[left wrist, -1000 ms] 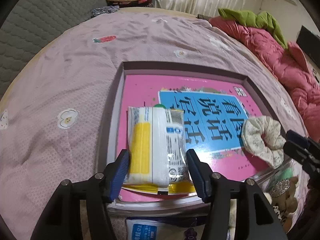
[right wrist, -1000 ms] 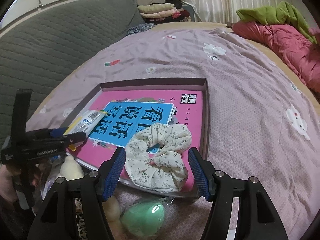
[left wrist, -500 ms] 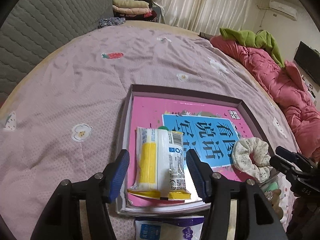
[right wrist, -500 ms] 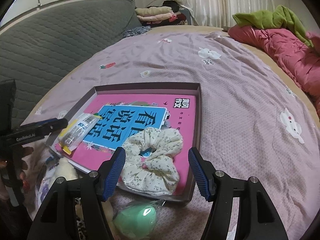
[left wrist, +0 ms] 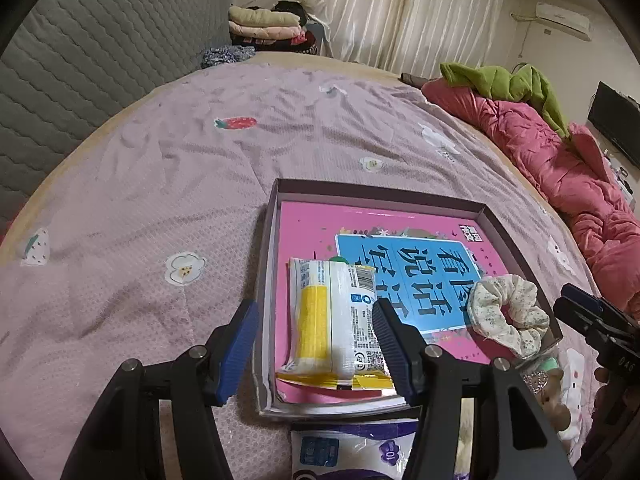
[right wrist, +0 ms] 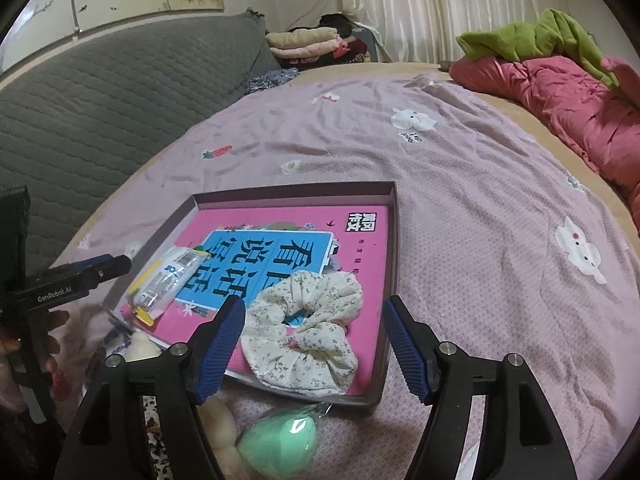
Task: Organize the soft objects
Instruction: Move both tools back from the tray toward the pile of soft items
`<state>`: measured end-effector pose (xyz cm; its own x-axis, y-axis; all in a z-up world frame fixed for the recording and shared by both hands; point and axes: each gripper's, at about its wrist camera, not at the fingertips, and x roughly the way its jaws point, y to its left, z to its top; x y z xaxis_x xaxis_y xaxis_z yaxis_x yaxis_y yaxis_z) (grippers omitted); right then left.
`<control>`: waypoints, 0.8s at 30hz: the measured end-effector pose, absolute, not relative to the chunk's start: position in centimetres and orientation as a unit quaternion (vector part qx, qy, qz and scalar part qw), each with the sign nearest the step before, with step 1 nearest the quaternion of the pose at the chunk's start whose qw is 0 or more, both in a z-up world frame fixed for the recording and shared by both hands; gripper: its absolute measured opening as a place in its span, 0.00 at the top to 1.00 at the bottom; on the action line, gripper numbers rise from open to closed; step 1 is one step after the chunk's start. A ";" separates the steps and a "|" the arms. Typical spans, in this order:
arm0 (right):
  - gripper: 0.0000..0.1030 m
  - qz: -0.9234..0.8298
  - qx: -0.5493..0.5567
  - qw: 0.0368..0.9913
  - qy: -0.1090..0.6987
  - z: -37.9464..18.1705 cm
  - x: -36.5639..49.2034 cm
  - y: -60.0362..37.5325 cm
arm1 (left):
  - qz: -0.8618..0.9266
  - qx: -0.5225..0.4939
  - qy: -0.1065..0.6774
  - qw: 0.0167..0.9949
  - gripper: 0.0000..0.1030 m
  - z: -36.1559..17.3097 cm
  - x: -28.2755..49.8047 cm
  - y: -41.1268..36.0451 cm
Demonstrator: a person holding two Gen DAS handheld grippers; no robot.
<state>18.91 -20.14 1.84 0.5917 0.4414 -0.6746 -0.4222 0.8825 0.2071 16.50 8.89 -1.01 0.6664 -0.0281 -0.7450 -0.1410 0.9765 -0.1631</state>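
Left gripper point(left wrist: 316, 338) open, clear of the tissue pack point(left wrist: 334, 322) lying in the tray point(left wrist: 400, 194); right gripper point(right wrist: 314, 348) jaws just opening, scrunchie point(right wrist: 304, 336) between them, unpinched, in tray

I'm over the bed point(left wrist: 168, 184), its mauve patterned sheet wrinkled. A shallow box tray point(right wrist: 394, 240) sits on it near my edge. A green egg-shaped sponge point(right wrist: 280, 446) and a tissue pack point(left wrist: 348, 454) lie beside the tray's near rim. Red quilt point(left wrist: 560, 168) along the right edge.
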 end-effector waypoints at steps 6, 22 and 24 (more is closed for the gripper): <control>0.28 0.238 0.022 0.895 0.377 2.0 18.5 -20.6 | 0.037 -0.104 0.398 0.911 0.43 -0.5 15.8 9.1; 0.28 0.247 0.022 0.898 0.363 2.9 15.7 -20.6 | 0.033 -0.097 0.385 0.917 0.43 0.6 13.3 8.4; 0.28 0.246 0.020 0.899 0.362 3.0 15.4 -20.6 | 0.035 -0.097 0.385 0.917 0.43 0.7 13.0 8.3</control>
